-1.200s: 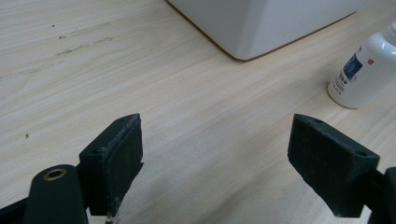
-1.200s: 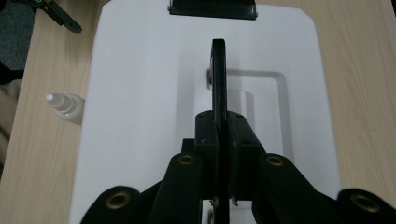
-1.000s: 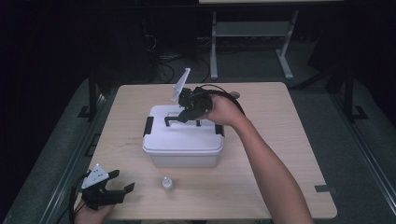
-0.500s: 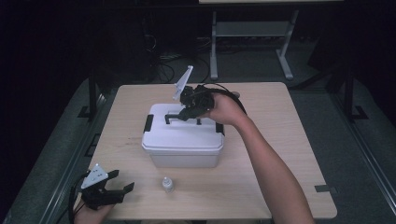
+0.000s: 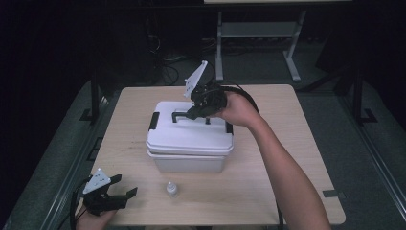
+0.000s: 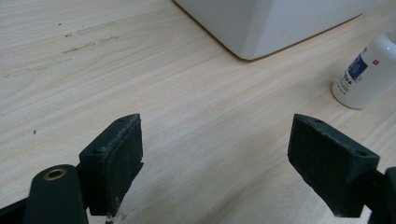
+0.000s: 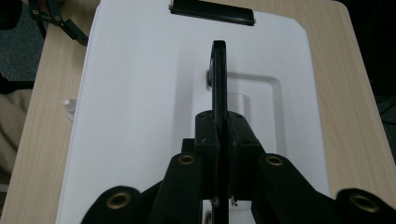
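**Right gripper pinches the handle of the white box**

Dark surroundings frame a pale wooden table with a metal-legged bench behind its far edge. At the middle of the table, a little toward the far edge, sits a white plastic box with a closed lid and black latches at its left and right ends. Its black carrying handle stands upright from a recess in the lid.

From the near right corner, a bare forearm reaches across to the box. That hand holds the right gripper, whose jaws are pressed together on the handle; in the right gripper view the thin handle runs edge-on between the closed pads. A grey three-cornered plate rises above this gripper.

Near the front left corner, the left gripper rests low over the table with its jaws spread wide and nothing between them. A small white bottle stands near the front edge, just in front of the box and to the right of that gripper, apart from both.
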Action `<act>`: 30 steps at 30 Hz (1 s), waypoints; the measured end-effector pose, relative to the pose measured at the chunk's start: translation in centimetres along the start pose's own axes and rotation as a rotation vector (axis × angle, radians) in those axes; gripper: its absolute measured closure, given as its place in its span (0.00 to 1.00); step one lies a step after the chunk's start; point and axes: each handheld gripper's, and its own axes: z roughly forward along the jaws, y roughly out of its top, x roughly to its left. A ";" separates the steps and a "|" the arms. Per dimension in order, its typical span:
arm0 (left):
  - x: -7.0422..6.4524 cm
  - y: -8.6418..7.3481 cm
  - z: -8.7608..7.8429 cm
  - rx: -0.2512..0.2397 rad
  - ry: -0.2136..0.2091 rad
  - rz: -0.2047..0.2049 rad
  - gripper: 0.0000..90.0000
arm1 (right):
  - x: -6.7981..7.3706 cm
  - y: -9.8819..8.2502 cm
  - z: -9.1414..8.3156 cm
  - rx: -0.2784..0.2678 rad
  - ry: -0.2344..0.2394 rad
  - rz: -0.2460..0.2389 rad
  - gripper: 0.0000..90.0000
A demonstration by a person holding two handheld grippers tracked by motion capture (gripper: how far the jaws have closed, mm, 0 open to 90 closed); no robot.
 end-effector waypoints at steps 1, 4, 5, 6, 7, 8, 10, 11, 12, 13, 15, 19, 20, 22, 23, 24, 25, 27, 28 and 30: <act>0.0 0.0 0.0 0.000 0.000 0.000 0.20 | 0.2 -0.1 -0.4 0.001 -0.006 0.004 0.93; 0.0 0.0 0.0 0.000 0.001 0.000 0.20 | 0.2 -0.3 -0.8 -0.002 -0.010 -0.001 0.93; 0.0 0.0 0.0 0.001 0.001 -0.001 0.20 | 0.3 -0.3 -1.0 -0.003 -0.013 -0.002 0.93; 0.0 0.0 0.0 0.001 0.001 0.000 0.20 | 0.4 -0.4 -1.3 -0.004 -0.015 0.002 0.93; 0.0 0.0 0.0 0.002 0.001 0.000 0.20 | 0.5 -0.5 -1.7 -0.009 -0.020 0.001 0.93; 0.0 0.0 0.0 0.002 0.003 0.000 0.20 | 0.5 -0.5 -1.7 -0.009 -0.020 0.001 0.93; 0.0 0.0 0.0 0.001 0.002 -0.002 0.20 | 0.7 -0.8 -2.3 -0.013 -0.030 0.001 0.93; 0.0 0.0 0.1 0.002 0.001 -0.003 0.20 | 0.7 -0.9 -2.5 -0.015 -0.031 -0.002 0.93; 0.0 0.0 0.1 0.002 0.002 -0.003 0.20 | 0.8 -1.1 -2.8 -0.017 -0.036 0.002 0.93; 0.0 0.0 0.1 0.002 0.002 -0.003 0.20 | 1.0 -1.4 -3.3 -0.019 -0.044 0.005 0.93; 0.0 0.0 0.1 0.002 0.002 -0.003 0.20 | 1.0 -1.6 -3.6 -0.020 -0.046 0.006 0.93; 0.0 -0.1 0.1 0.006 0.002 -0.004 0.20 | 1.4 -2.3 -4.7 -0.023 -0.061 0.012 0.93; 0.0 -0.1 0.1 0.008 0.002 -0.002 0.20 | 1.5 -2.5 -5.0 -0.023 -0.066 0.014 0.93; 0.0 -0.1 0.1 0.010 0.000 -0.001 0.20 | 1.6 -2.9 -5.7 -0.026 -0.074 0.017 0.93; 0.0 -0.1 0.1 0.010 0.000 -0.001 0.20 | 1.9 -3.4 -6.3 -0.027 -0.082 0.024 0.93; 0.0 -0.1 0.1 0.011 0.000 -0.001 0.20 | 1.9 -3.4 -6.3 -0.027 -0.082 0.024 0.93; 0.0 -0.1 0.1 0.012 0.000 -0.001 0.20 | 2.1 -3.8 -7.0 -0.026 -0.093 0.027 0.93; 0.0 -0.1 0.1 0.014 0.002 0.002 0.20 | 2.2 -4.1 -7.3 -0.025 -0.099 0.032 0.93; 0.0 -0.1 0.1 0.016 0.002 0.002 0.20 | 2.4 -4.6 -8.0 -0.026 -0.109 0.033 0.93; -0.1 -0.1 0.1 0.017 0.004 0.003 0.20 | 2.5 -4.8 -8.3 -0.027 -0.112 0.035 0.93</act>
